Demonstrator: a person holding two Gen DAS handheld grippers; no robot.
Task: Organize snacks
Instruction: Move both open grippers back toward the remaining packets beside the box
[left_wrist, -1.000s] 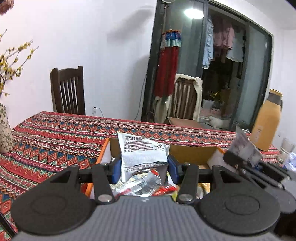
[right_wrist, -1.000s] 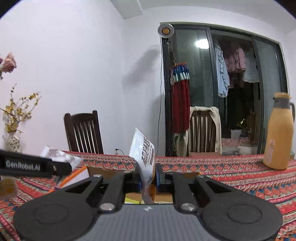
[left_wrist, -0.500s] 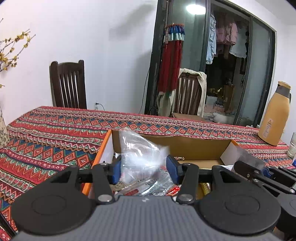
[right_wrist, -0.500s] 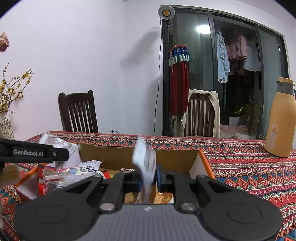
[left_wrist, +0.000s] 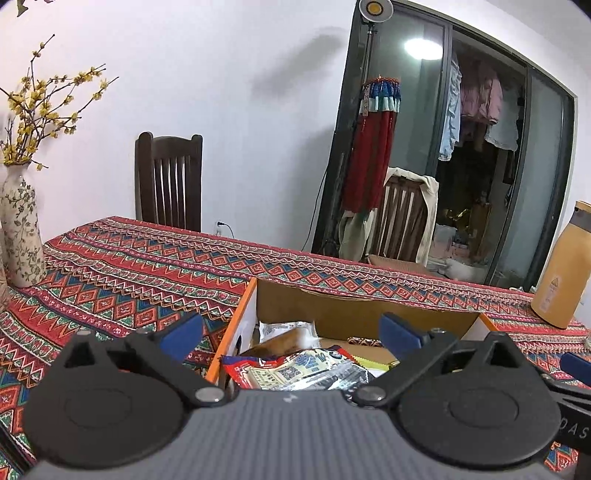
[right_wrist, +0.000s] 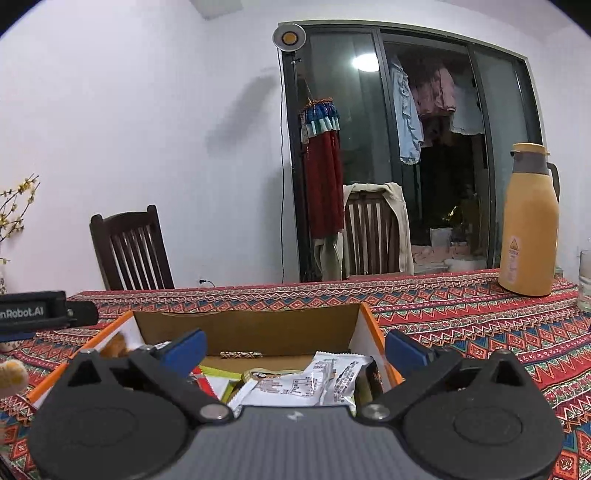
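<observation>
White walls and a dark-framed glass door with hanging laundry formed the background; a counter (left_wrist: 147, 280) covered by a red patterned cloth carried the scene.

Left wrist view: the left tongs (left_wrist: 290, 328) stood spread wide over the near left part of an open cardboard box (left_wrist: 354, 314) with orange-edged flaps. Their jaws had just been opening, and nothing was gripped between the blue pads. Below them, inside the box, lay a red-and-silver snack packet (left_wrist: 295, 371), with a white packet (left_wrist: 284, 328) and a brown one behind it. A floral vase (left_wrist: 20, 229) with yellow-blossomed branches stood at the counter's left edge, a dark wooden chair (left_wrist: 168, 181) behind the counter, and a tan thermos (left_wrist: 563, 269) at far right. Part of the right tongs (left_wrist: 574, 363) entered at the right edge.

Right wrist view: the right tongs (right_wrist: 295, 349) were likewise spread wide, their jaws having just been opening, with nothing held. A white printed snack packet (right_wrist: 314, 382) lay in the box (right_wrist: 251, 328) beneath them, among other wrappers. The left tongs' black body (right_wrist: 37, 314) projected in at left. The thermos (right_wrist: 528, 225) stood on the counter (right_wrist: 461, 306) to the right, well apart from the box, with a clear glass (right_wrist: 583, 280) near it at the frame's edge.
</observation>
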